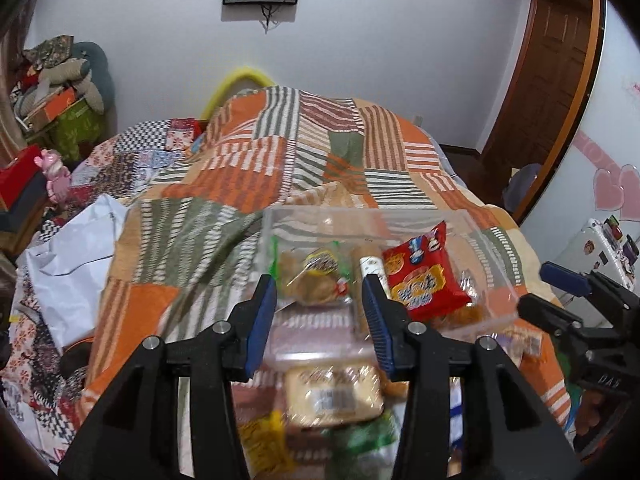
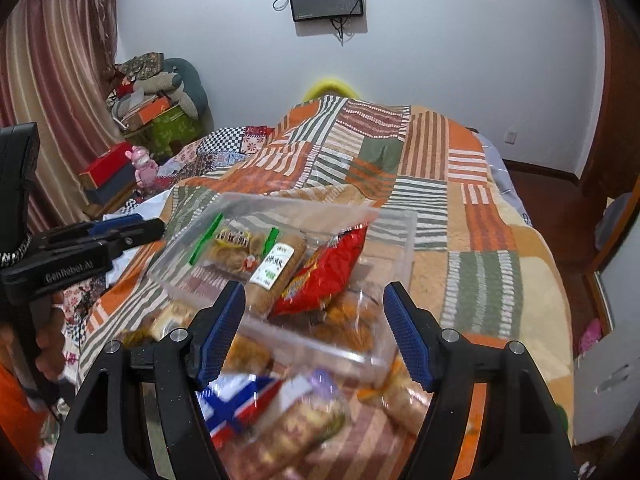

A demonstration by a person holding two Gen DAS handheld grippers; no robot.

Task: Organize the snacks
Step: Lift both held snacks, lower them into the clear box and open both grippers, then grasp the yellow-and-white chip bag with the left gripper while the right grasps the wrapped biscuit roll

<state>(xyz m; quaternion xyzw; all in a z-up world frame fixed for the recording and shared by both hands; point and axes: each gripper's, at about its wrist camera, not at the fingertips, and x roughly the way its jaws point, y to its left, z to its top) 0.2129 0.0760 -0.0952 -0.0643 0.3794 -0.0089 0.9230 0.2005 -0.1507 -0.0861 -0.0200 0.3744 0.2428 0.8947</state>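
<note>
Snacks are what's being sorted, and it's all laid out on the bed (image 2: pixel 480 240), over a striped patchwork blanket (image 1: pixel 280 168). Toward the near edge of the bed a clear plastic bin (image 2: pixel 404 236) is parked, already loaded with a red snack bag (image 1: pixel 424 276), a long cracker sleeve (image 2: pixel 280 268) and a green-sealed cookie pack (image 1: pixel 312 276). Loose packets are piled just in front of the bin, closest to the cameras: a tan wrapped cake (image 1: pixel 336 394) and a blue-white-red pack (image 2: pixel 240 400), both blurry.

Neither gripper is carrying anything. The left gripper (image 1: pixel 320 316) is seen with fingers only modestly apart and nothing pinched; the right gripper (image 2: pixel 316 332) has its fingers spread wider, also empty.

Probably the next loose packet is to be picked. Best results would be had if one packet is gripped across its flat middle, not squeezed hard, then lowered into the free far-right corner of the bin.
</note>
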